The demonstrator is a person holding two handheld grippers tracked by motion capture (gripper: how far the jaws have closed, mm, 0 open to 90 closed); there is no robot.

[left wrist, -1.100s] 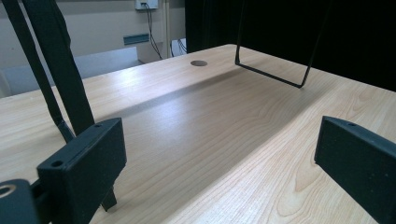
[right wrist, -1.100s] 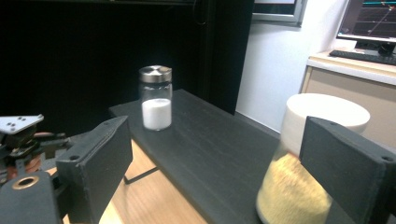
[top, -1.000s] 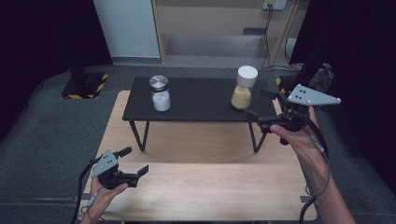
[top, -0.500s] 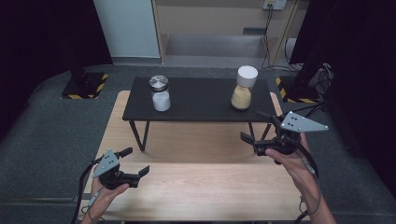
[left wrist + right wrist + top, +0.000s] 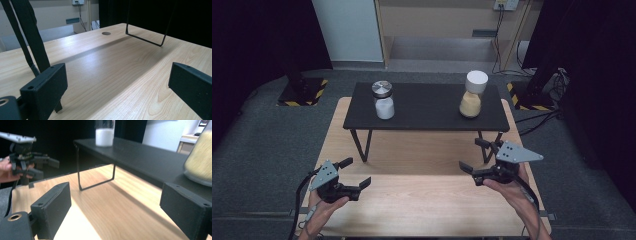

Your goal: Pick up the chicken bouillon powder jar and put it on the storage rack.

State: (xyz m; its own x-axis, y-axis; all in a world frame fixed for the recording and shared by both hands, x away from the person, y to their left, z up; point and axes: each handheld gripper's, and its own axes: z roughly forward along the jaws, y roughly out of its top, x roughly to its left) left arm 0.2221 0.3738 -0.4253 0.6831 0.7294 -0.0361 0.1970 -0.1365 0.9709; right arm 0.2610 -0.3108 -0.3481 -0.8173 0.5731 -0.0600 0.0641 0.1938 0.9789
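Two jars stand on a black riser shelf [image 5: 427, 109]: a white-filled jar with a metal lid [image 5: 383, 100] at its left and a yellow-filled jar with a white lid [image 5: 473, 95] at its right. My right gripper [image 5: 471, 155] hangs open and empty over the wooden table [image 5: 422, 200], in front of the shelf's right legs and below the yellow jar. Its own view looks along the shelf at the yellow jar [image 5: 200, 157] close by and the white jar [image 5: 105, 133] farther off. Low at the table's front left, my left gripper [image 5: 357, 172] is open with nothing between its jaws.
The shelf rests on thin black wire legs [image 5: 147, 37]. A cable hole [image 5: 106, 33] lies in the tabletop. Grey carpet surrounds the table, with stand bases marked in yellow and black [image 5: 302, 92] at the back. Cables trail from both grippers.
My right gripper has sunk from beside the shelf's right end to low over the wooden table, nearer the person. Its jaws stay open. The left gripper has not moved.
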